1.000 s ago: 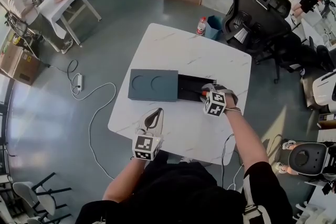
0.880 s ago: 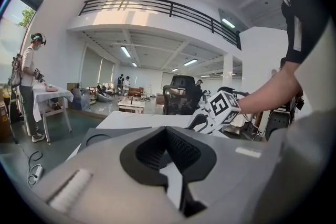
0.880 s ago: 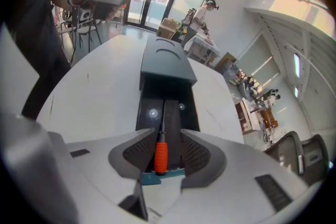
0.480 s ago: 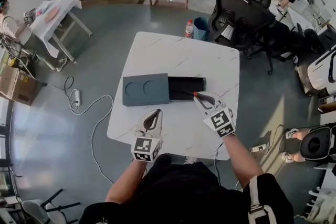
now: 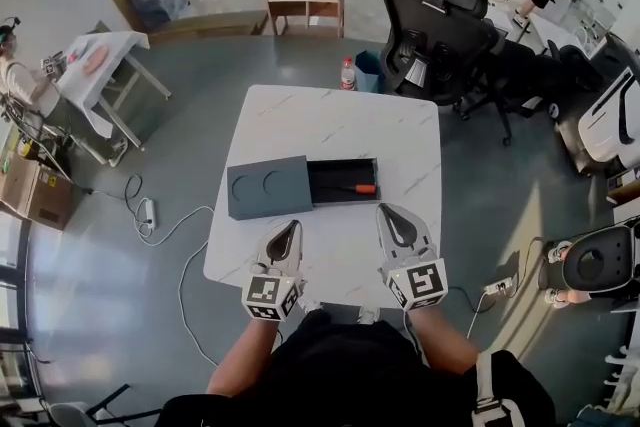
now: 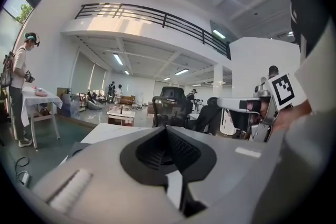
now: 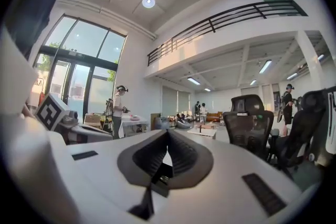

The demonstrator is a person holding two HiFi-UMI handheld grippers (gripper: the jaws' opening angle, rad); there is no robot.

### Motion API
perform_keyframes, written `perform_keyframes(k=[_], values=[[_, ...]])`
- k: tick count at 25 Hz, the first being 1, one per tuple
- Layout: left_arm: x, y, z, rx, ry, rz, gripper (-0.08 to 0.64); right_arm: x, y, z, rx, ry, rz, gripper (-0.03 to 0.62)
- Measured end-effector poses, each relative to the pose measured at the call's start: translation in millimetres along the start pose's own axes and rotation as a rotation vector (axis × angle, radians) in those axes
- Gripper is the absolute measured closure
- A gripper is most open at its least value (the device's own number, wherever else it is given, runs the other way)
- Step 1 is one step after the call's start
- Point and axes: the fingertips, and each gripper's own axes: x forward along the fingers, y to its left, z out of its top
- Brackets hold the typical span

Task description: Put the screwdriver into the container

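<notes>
Far out at my 9 o'clock a person [image 5: 12,65] stands by a cloth-draped table, and a power strip [image 5: 147,212] lies on the floor beside the bench [image 5: 340,115]. On the bench, at about 11 o'clock from me, a grey cover [image 5: 268,187] with two round recesses lies over the 9 o'clock end of the container [image 5: 343,163]. My left hand-held gripper [image 5: 289,227] hovers just this side of that cover, pointing to 12 o'clock, apart from it; in the left gripper view its jaws are clenched together with nothing between them. The container's open black compartment lies at 12 o'clock, and the screwdriver [image 5: 355,188] rests inside it, its orange handle toward the 3 o'clock end and its dark shaft pointing to 9 o'clock. My right hand-held gripper [image 5: 388,213] sits near the container's 5 o'clock corner, clear of it, with its jaws clenched shut and empty. Beyond the bench at 12 o'clock stand a bottle [image 5: 348,73] and a blue bin [image 5: 367,70], and at 1 o'clock a black office chair [image 5: 440,25].
</notes>
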Motion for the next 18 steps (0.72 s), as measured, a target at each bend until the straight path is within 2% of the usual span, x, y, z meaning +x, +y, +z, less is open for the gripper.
perform_keyframes(k=[7,18], values=[[-8.1,-7.6,29.2,0.028,-0.054,0.016,0.554,-24.1,-7.5,-4.0,-0.018,0.012,-0.021,0.583],[-15.9,-15.3,41.1,0.054,-0.086,0.04,0.554,-27.8,-0.5,7.1,-0.074,-0.01,-0.035,0.584]])
